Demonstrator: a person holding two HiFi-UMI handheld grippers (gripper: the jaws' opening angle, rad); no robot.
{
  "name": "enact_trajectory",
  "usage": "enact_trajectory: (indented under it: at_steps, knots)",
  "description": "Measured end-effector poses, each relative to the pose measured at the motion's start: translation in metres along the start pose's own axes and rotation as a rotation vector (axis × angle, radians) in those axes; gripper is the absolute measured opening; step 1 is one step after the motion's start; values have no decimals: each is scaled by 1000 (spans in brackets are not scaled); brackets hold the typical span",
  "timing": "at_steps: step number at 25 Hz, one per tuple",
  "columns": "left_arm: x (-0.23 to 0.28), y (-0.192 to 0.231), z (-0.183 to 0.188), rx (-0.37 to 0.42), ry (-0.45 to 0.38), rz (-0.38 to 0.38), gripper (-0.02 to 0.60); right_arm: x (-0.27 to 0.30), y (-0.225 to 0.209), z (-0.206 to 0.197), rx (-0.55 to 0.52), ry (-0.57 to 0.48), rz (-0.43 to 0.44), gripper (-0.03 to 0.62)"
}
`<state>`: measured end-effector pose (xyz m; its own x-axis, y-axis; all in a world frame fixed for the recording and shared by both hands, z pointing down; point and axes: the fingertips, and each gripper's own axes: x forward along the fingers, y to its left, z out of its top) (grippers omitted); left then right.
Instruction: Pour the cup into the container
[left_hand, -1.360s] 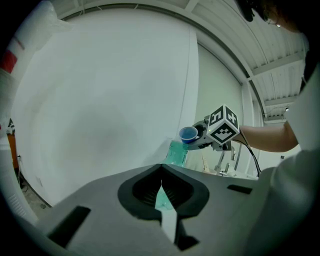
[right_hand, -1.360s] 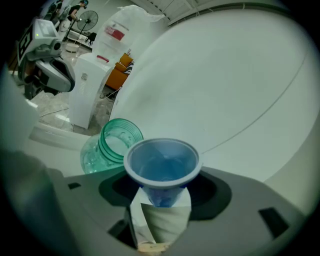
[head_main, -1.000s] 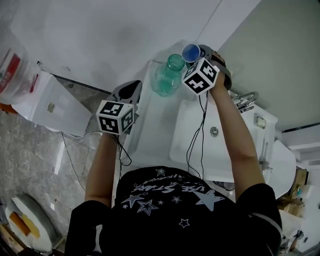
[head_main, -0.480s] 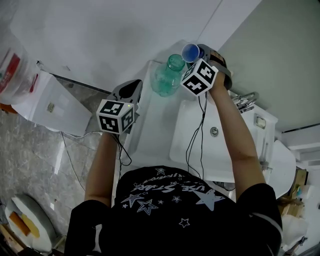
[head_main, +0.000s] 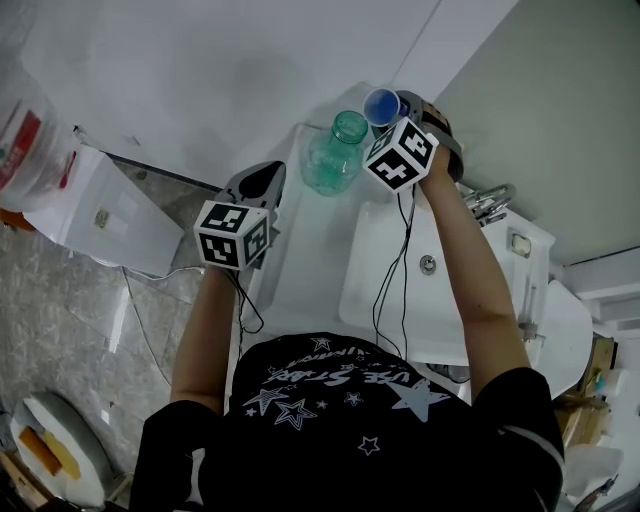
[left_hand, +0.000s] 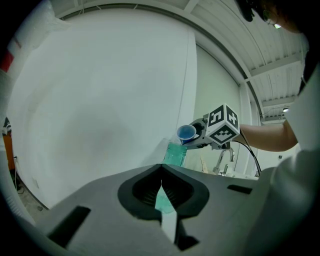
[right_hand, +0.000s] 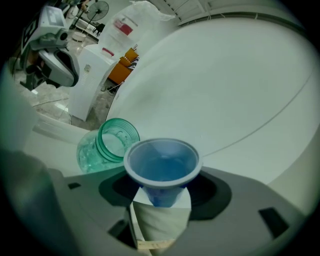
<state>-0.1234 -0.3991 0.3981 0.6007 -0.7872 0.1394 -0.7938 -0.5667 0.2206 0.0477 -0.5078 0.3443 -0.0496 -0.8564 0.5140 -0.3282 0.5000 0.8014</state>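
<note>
**Q:** Item one, the right gripper (right_hand: 161, 200): how are its jaws entered?

**A:** Parted wide and pressed on the lower body of the blue cup (right_hand: 162, 167), which is listed as gripped. The cup is held aloft and tipped over. Its rim is turned toward the open mouth of the green glass jar (right_hand: 107, 145), just beside and above it.

**Q:** Item two, the left gripper (left_hand: 161, 192)?

**A:** Jaws brought together but for a thin slit, and nothing is held. It is kept well apart from the jar and pointed toward it.

**Q:** The jar's place?

**A:** Recorded upright on the white counter (head_main: 300, 265), next to the sink (head_main: 385, 290).

**Q:** Progress?

**A:** Lifting and carrying are judged done, and pouring is judged under way. No stream can be made out, and what remains in the cup cannot be told. Emptying the cup and setting it down are entered as outstanding.
</note>
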Motion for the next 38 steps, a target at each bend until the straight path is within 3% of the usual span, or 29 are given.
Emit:
enact_trajectory:
  at_steps: [10,20,27,32,38]
  knots:
    - [-7,-4,1,7,2,1,9,-8,0,2,145,-47,40,284]
    - [-35,-28,1,34,7,34,11,-44,-2,-10,377,-157,57,284]
    - [-52,-56,-3,25,4,53,11,-76,24,-30,488,-219,92,284]
    - [-66,-76,-4,20,-5,76,10,-101,57,-34,548,-341,176,285]
    - [-86,-94,-14,11,10,113,10,-123,104,-41,564,-361,252,285]
